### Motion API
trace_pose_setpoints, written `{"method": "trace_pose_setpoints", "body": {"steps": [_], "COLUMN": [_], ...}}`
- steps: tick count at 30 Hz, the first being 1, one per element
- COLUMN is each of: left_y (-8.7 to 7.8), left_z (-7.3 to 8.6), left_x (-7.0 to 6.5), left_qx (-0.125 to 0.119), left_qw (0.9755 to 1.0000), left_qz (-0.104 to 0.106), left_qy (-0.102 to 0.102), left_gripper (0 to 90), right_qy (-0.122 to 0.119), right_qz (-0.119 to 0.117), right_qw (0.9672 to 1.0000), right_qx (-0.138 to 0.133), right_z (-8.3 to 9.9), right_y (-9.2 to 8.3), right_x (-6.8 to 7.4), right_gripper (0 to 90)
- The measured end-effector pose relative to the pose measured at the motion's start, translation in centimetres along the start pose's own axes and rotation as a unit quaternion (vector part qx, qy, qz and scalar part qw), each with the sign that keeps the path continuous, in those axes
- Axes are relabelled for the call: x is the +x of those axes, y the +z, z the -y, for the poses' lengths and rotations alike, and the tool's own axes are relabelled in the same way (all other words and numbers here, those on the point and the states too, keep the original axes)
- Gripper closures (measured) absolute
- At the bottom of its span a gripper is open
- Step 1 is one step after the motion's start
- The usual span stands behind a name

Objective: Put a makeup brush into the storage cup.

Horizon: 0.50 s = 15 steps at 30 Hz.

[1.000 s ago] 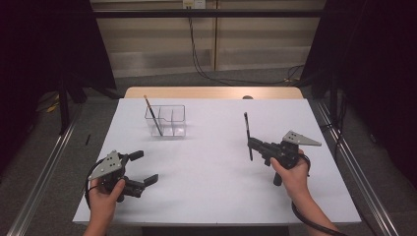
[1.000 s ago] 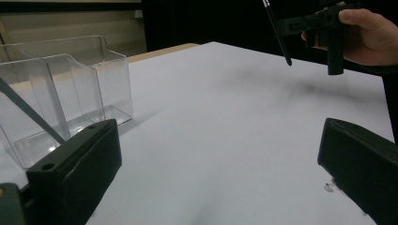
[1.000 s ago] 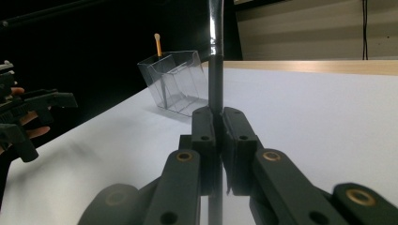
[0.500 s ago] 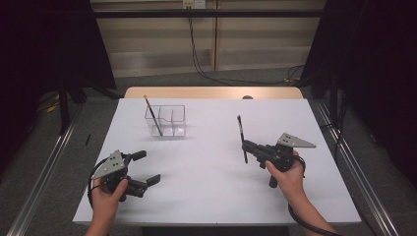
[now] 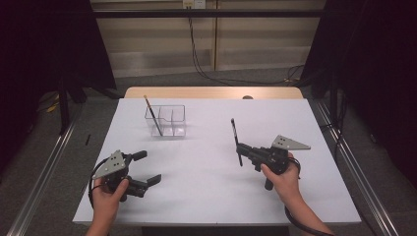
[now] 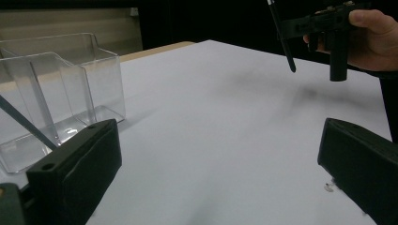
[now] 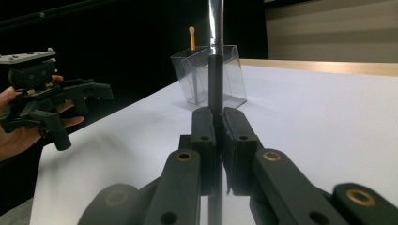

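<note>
A clear plastic box [image 5: 172, 114] with compartments stands on the white table [image 5: 319, 201] at the back left, and a thin brush [image 5: 153, 116] leans in it. My right gripper [image 5: 242, 147] hangs above the table's middle right, shut on a dark brush [image 5: 235, 137] that stands nearly upright. In the right gripper view its jaws [image 7: 216, 126] clamp the dark brush [image 7: 216, 77], with the box [image 7: 232, 75] behind. My left gripper [image 5: 147, 167] rests open at the front left with nothing in it. In the left gripper view the box [image 6: 61, 93] is close at left.
A wooden strip [image 5: 211, 92] edges the table's far side. Metal rails [image 5: 44, 172] run along the floor on both sides, with dark curtains beyond. Cables [image 5: 216, 73] lie on the floor behind the table.
My right gripper has shifted a little to the left, carrying the dark brush along. The left gripper has stayed put.
</note>
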State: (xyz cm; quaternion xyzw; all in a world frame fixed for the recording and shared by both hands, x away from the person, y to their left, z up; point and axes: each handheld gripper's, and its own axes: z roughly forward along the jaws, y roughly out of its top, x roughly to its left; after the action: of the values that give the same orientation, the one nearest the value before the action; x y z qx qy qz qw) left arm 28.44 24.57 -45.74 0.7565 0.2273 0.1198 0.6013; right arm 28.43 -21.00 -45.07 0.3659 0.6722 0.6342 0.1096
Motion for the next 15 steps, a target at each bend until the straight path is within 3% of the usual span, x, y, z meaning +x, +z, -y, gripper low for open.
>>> {"method": "trace_pose_setpoints", "body": {"steps": [15], "left_y": [0.39], "left_z": [-0.06], "left_x": [-0.09], "left_qx": [-0.001], "left_qw": [1.0000], "left_qz": [0.004], "left_qy": [-0.003], "left_gripper": [0.0], "right_qy": [-0.009], "right_qz": [-0.018], "right_qw": [0.9998], "right_qx": [0.005], "right_z": [0.39], "right_y": [0.54], "right_x": [0.89], "right_gripper": [84.7]}}
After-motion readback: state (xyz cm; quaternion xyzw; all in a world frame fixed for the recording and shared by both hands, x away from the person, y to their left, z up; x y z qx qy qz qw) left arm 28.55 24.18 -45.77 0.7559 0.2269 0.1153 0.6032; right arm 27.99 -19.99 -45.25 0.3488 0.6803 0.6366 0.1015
